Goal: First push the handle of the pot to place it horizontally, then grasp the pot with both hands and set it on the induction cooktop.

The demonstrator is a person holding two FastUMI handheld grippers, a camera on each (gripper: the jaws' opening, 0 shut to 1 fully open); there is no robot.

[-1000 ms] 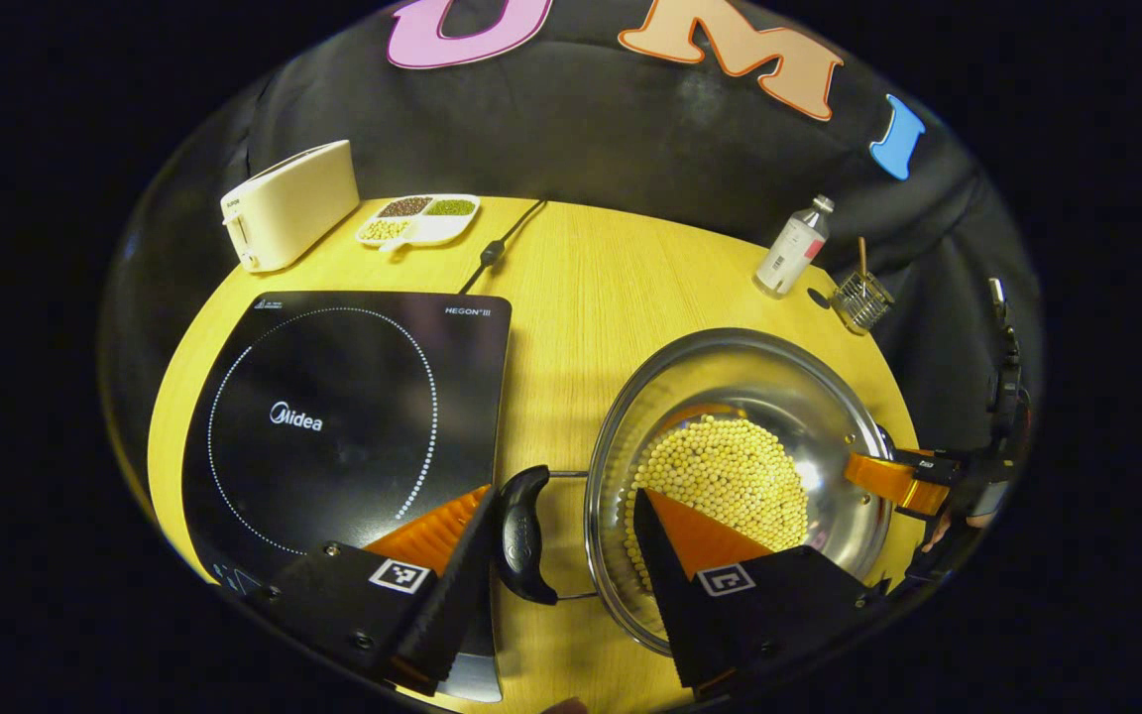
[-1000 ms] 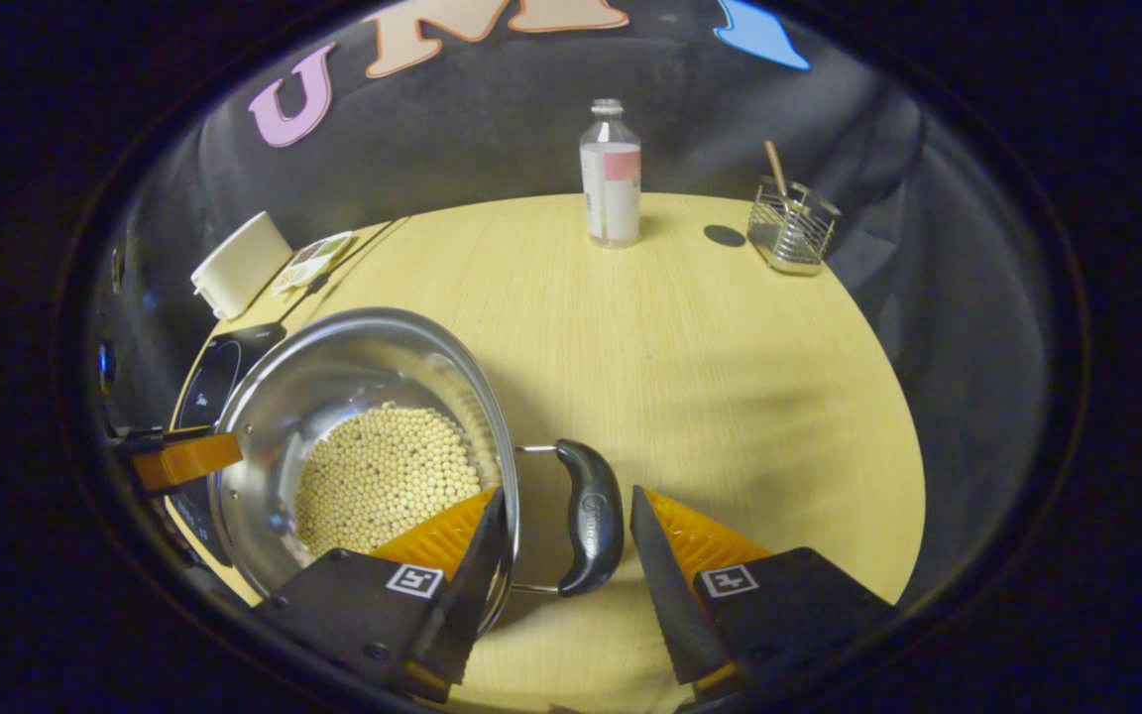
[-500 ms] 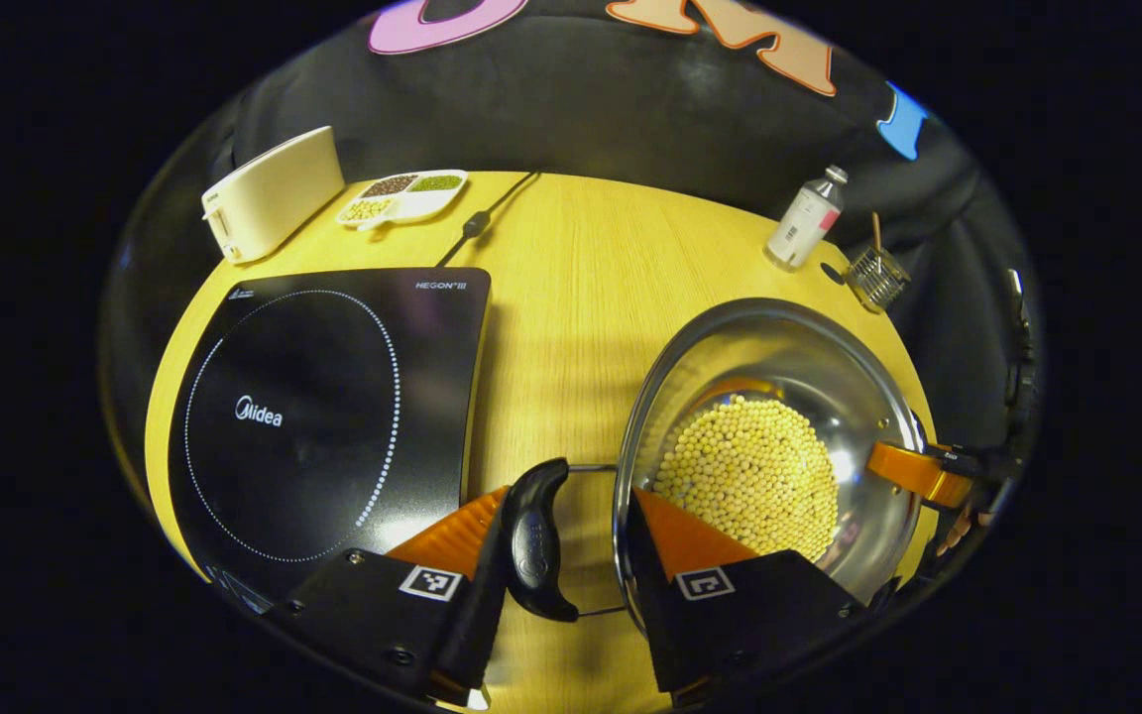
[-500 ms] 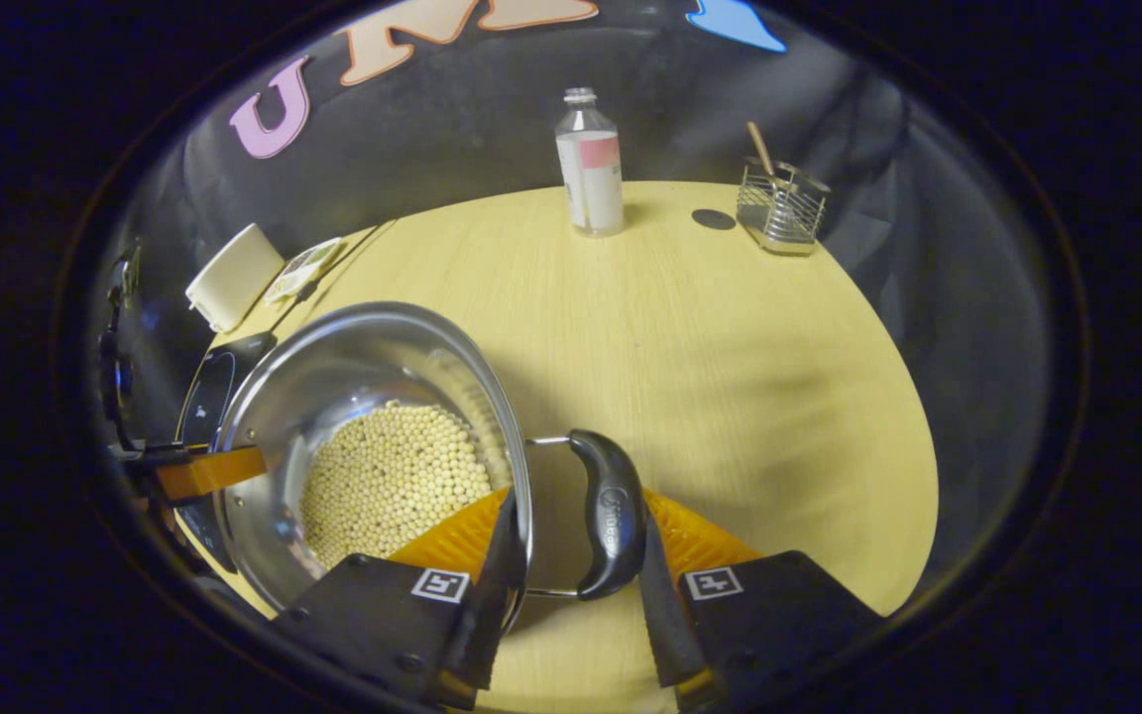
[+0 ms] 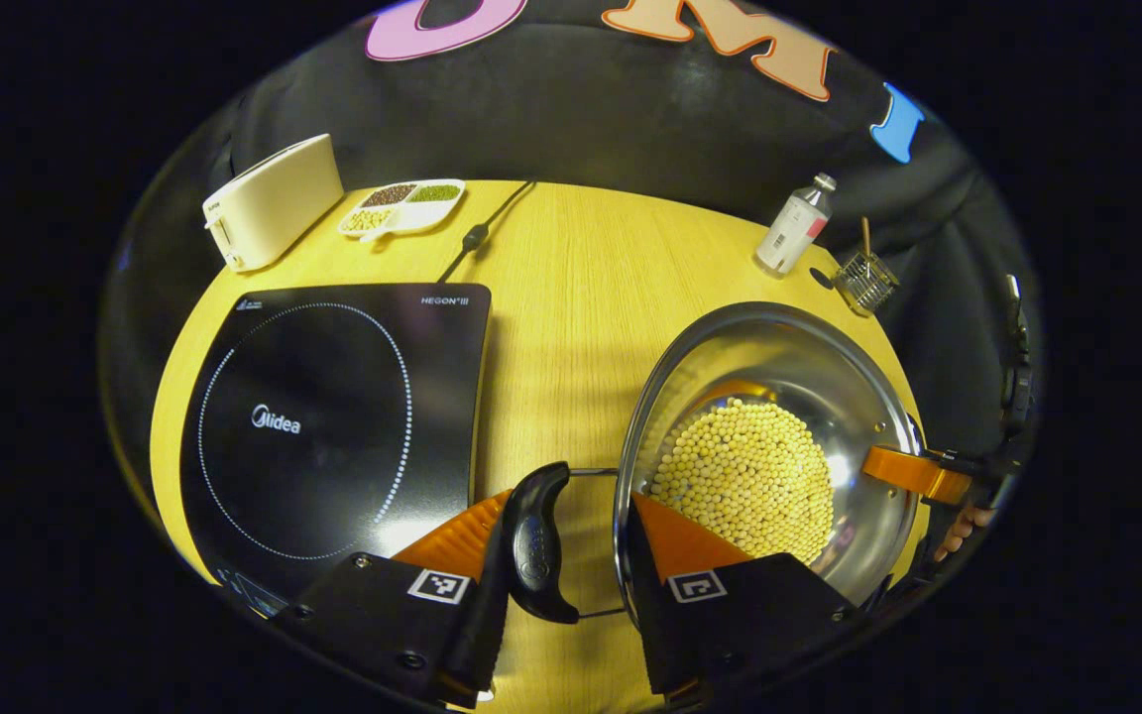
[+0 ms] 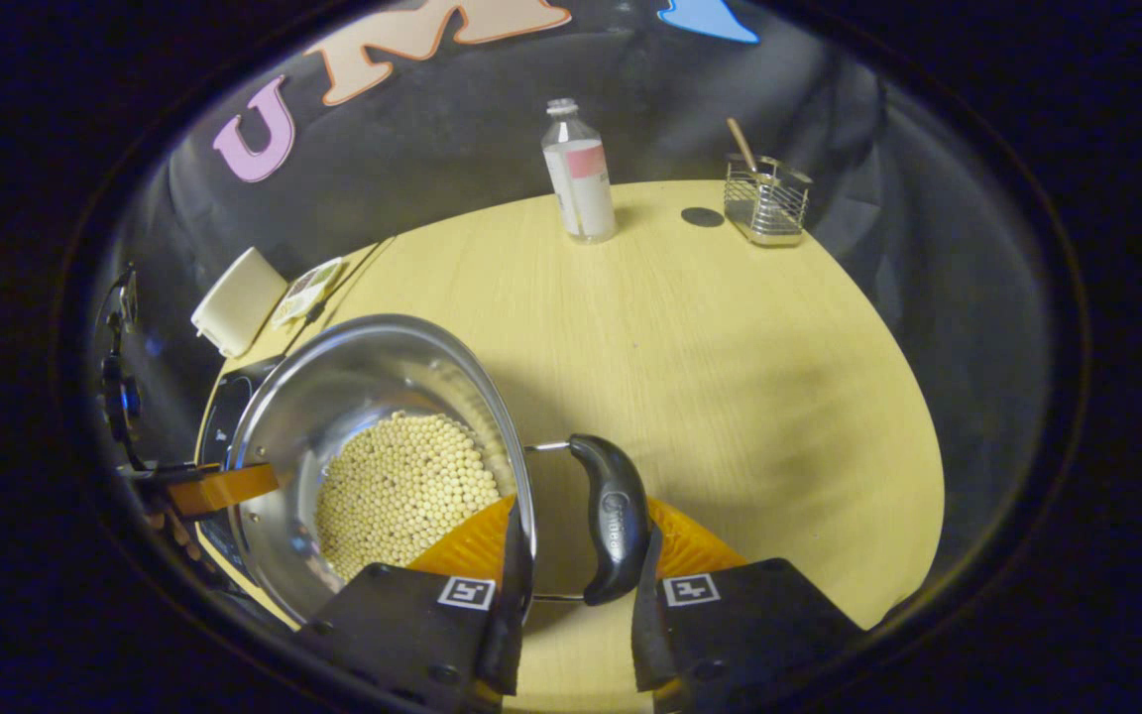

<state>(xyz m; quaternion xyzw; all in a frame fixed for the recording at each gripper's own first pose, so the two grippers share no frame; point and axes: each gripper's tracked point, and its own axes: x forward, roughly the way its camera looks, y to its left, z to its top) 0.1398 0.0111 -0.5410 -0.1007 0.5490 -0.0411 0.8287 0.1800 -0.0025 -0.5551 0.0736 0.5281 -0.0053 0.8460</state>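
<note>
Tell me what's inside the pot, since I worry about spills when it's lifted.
The pot holds a heap of small round yellow beans over its bottom. The left gripper finger and pot wall cover the near edge of the heap.

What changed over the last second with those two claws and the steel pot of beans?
Both claws closed in. The left claw now straddles one black pot handle and the rim of the steel pot of yellow beans; the right claw does the same at the other black handle. The pot remains on the yellow wooden table, beside the black induction cooktop.
</note>
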